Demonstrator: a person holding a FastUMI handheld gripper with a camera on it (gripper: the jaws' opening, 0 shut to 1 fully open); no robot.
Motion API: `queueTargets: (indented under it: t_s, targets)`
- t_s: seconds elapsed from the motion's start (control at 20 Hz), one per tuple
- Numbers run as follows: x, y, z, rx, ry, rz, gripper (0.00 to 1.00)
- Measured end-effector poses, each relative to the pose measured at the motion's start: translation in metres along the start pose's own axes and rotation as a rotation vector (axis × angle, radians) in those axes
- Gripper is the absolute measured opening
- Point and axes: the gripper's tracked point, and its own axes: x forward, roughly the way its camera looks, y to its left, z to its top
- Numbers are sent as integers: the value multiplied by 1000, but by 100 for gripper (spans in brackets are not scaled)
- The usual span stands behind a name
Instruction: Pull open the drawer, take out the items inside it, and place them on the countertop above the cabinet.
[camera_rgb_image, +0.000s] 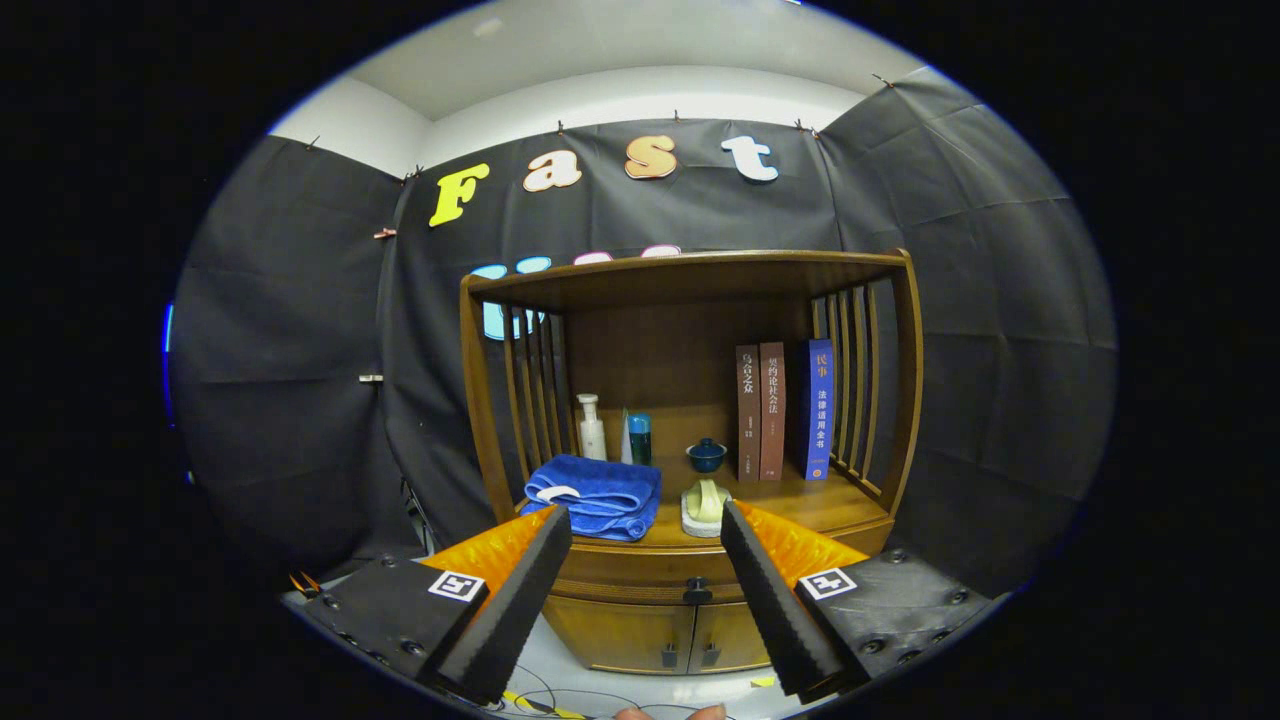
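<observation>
A wooden cabinet (690, 300) with slatted sides stands ahead of me. Its drawer (640, 568) sits shut under the countertop (810, 505), with a dark knob (697, 591) at its middle. My gripper (646, 522) is open, its fingers spread wide, and the drawer front and knob show in the gap between them, some way beyond the tips. On the countertop lie a folded blue towel (596, 496) on the left and a small pale object (704, 506) near the front edge. What is inside the drawer is hidden.
At the back of the countertop stand a white pump bottle (591, 427), a teal bottle (640, 438), a small blue lidded cup (706, 455) and three upright books (786, 410). Two lower doors (660, 640) sit beneath the drawer. Cables (560, 700) lie on the floor.
</observation>
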Motion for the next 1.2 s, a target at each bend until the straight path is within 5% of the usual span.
queueTargets:
  t_s: [1.2]
  targets:
    - [-18,0,18,-5,-40,5,98]
